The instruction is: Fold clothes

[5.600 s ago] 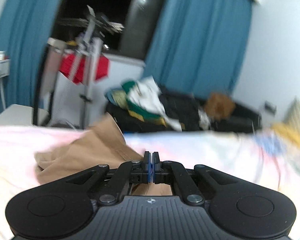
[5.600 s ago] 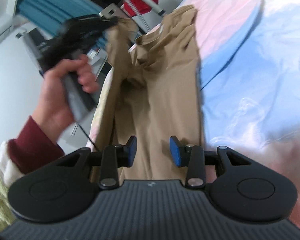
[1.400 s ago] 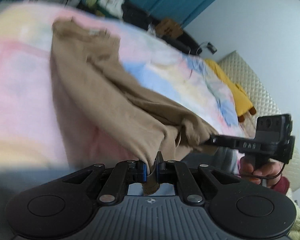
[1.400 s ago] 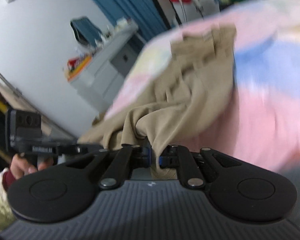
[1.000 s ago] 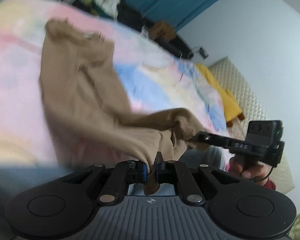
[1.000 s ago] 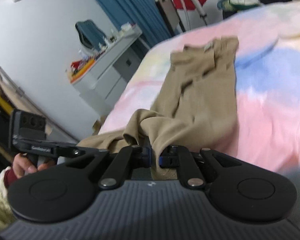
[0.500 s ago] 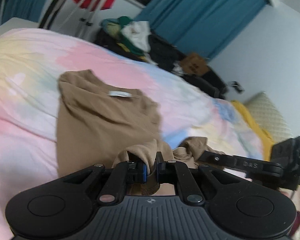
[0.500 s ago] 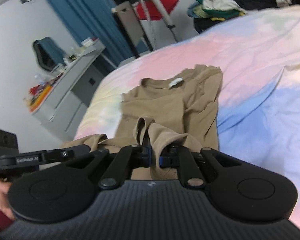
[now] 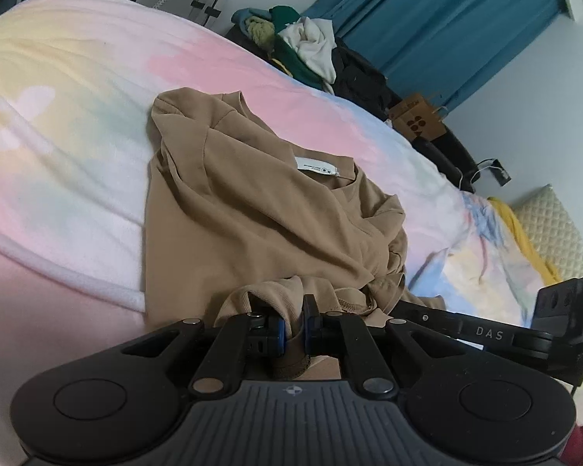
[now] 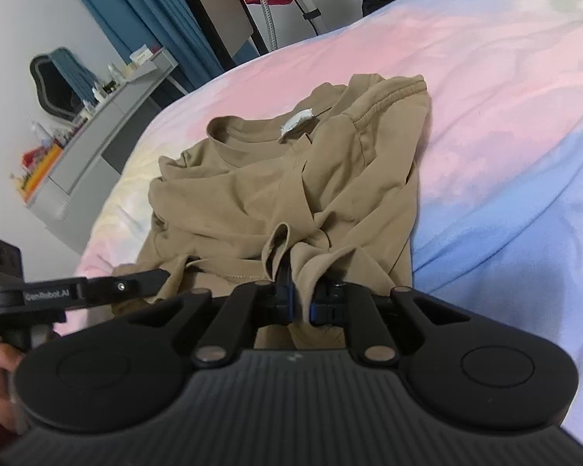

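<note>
left tongs (image 9: 292,328) clamped on tan shirt (image 9: 252,217) hem | right tongs (image 10: 300,301) clamped on hem too | shirt now lower, spread on bed (image 9: 58,124), before lifted

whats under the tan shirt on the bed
The tan shirt lies on the pastel blanket, which shows all around it. Its near hem is pinched in the left gripper and right gripper. Whatever lies directly beneath the fabric is covered.

One tan shirt (image 9: 252,229), one bedspread (image 9: 58,116), two grippers: left gripper (image 9: 292,330), right gripper (image 10: 300,303).
</note>
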Tool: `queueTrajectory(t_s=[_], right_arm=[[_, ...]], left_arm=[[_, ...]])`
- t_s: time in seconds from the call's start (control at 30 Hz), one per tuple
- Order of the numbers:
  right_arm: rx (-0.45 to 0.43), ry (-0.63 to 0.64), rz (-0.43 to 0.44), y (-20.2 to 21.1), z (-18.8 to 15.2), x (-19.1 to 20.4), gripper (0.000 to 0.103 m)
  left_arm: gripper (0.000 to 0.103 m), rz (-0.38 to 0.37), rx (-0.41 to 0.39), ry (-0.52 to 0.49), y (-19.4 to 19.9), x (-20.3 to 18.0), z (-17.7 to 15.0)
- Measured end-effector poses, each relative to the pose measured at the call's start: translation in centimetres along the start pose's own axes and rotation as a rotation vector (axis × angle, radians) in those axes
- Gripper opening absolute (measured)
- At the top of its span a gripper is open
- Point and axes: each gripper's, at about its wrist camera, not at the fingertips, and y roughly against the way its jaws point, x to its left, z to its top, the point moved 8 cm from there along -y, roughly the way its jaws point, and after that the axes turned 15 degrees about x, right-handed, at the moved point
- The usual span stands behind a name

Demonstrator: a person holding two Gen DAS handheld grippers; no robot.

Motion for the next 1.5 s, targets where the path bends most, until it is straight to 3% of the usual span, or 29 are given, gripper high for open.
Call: queueTrajectory(t_s=[0.07, 0.13, 0.2, 0.27, 0.47, 0.53, 0.67, 0.77, 0.83, 0.9, 0.93, 1.0, 1.07, 1.2, 1.3, 1.5], right_arm=[[0.001, -0.011, 0.030, 0.5, -0.1, 0.2, 0.016], [0.002, 0.003, 0.061, 1.1, -0.4, 0.8, 0.032], [-0.012, 0.021, 0.092, 1.9, -0.8, 1.9, 0.060], [-0.025, 0.051, 0.107, 3.0, -1.5, 3.0, 0.063], [-0.056, 0.087, 0.078, 6.5, -3.6, 4.0, 0.063], [-0.070, 0.083, 0.024, 7.7, -4.1, 3.4, 0.063], [-0.056, 0.087, -0.189, 8.1, -4.8, 1.0, 0.063], [0.000, 0.058, -0.207, 6.5, -5.0, -0.2, 0.062], [0.027, 0.042, -0.172, 5.4, -5.1, -0.5, 0.061], [0.049, 0.042, -0.152, 4.3, -5.3, -0.6, 0.051], [0.057, 0.051, -0.150, 3.8, -5.4, -0.6, 0.046], [0.051, 0.090, -0.186, 3.3, -5.5, -0.3, 0.024], [0.031, 0.114, -0.187, 3.7, -5.5, 0.2, 0.016], [-0.030, 0.117, -0.161, 5.4, -5.4, 1.0, 0.014], [-0.060, 0.125, -0.176, 6.0, -5.1, 1.4, 0.014], [0.008, 0.082, -0.219, 3.9, -5.2, -0.4, 0.014]], left_arm=[[0.022, -0.001, -0.011, -0.004, 0.5, -0.2, -0.3], [0.049, 0.017, -0.035, -0.015, 1.8, -0.6, -1.0], [0.054, 0.028, -0.059, -0.018, 3.1, -1.1, -1.8], [0.055, 0.024, -0.082, -0.003, 4.5, -1.4, -2.9], [0.055, 0.081, -0.067, -0.031, 6.7, -2.7, -6.0], [0.048, 0.098, -0.055, -0.050, 6.3, -3.0, -6.7], [0.043, 0.126, -0.031, -0.082, 5.2, -3.2, -7.8], [0.038, 0.146, -0.005, -0.077, 3.9, -2.5, -7.9], [0.023, 0.131, -0.001, -0.089, 3.7, -2.5, -7.7], [0.002, 0.114, 0.000, -0.106, 3.5, -2.6, -7.6], [0.002, 0.109, -0.009, -0.115, 3.7, -2.7, -7.5], [0.001, 0.105, -0.038, -0.130, 4.4, -3.1, -7.3], [0.001, 0.089, -0.071, -0.132, 5.7, -3.4, -7.1], [0.001, 0.083, -0.113, -0.127, 7.9, -3.7, -7.0], [0.001, 0.108, -0.097, -0.107, 7.6, -3.1, -7.0], [0.001, 0.217, -0.013, -0.114, 4.0, -2.2, -7.4]])
